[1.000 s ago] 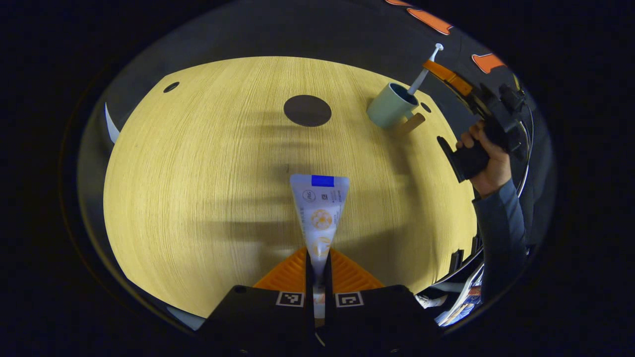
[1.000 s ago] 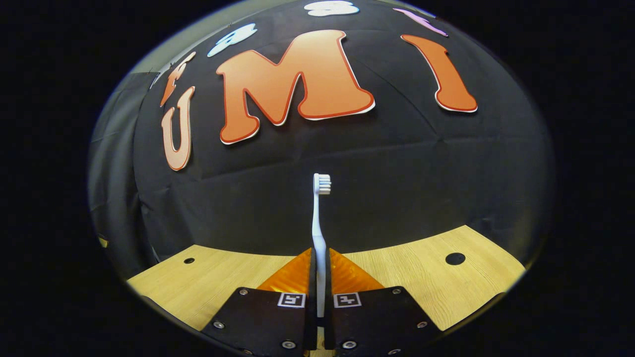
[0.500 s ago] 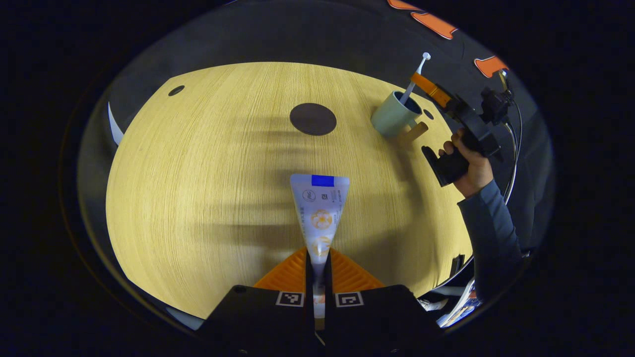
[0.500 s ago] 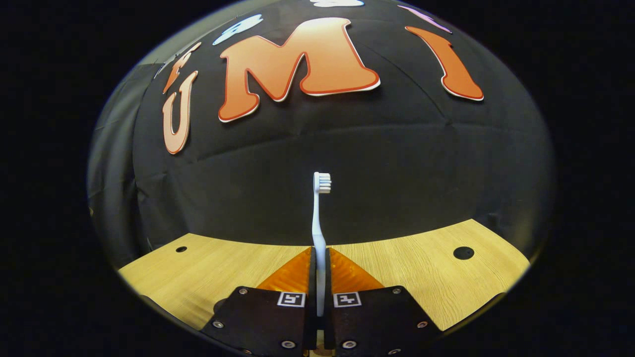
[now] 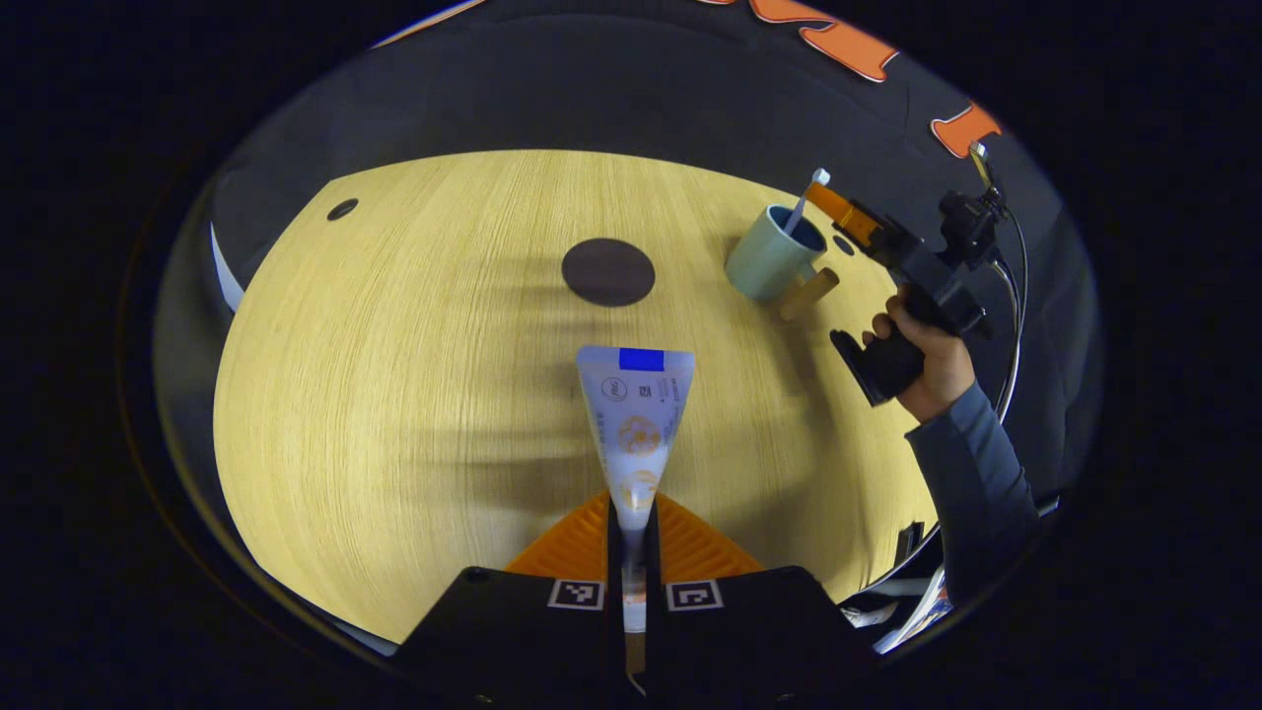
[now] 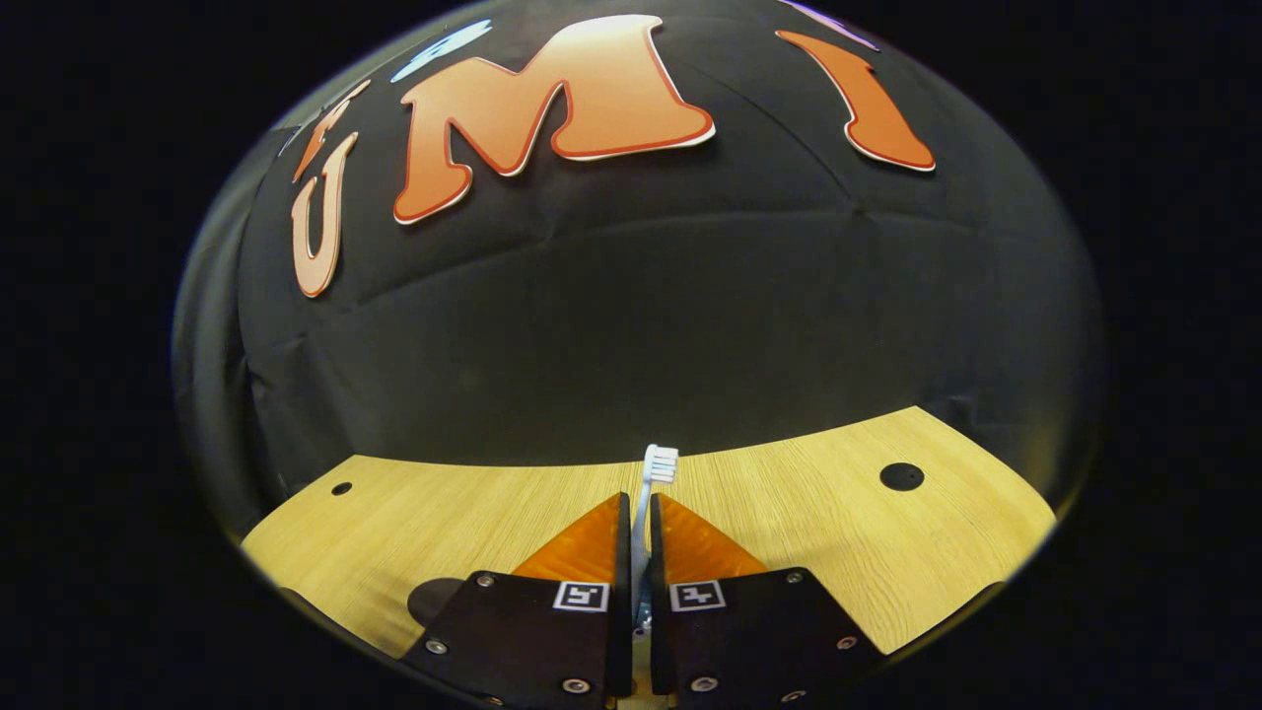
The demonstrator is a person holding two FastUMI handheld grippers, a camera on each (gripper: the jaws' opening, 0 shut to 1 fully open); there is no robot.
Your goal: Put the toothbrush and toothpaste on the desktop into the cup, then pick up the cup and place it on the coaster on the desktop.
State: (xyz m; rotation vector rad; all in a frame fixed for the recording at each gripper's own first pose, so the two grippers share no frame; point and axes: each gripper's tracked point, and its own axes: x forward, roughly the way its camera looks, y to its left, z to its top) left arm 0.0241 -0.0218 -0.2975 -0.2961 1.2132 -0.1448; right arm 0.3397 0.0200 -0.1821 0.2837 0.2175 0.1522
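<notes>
Pinching toothpaste (image 5: 636, 424) in left gripper (image 5: 631, 532), above desktop (image 5: 394, 394).

In the left gripper view, the cup (image 5: 769, 261) stands on the desktop (image 5: 394, 394) to the right of the coaster (image 5: 608, 272), the toothbrush (image 5: 801, 202) stands in it, and the toothpaste (image 5: 635, 424) is nearer than the coaster.

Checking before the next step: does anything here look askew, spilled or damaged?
Nothing stands out. The cup stands upright on the desktop; the toothbrush leans in it, the right claw around it. The left claw grips the toothpaste; the coaster lies flat.
</notes>
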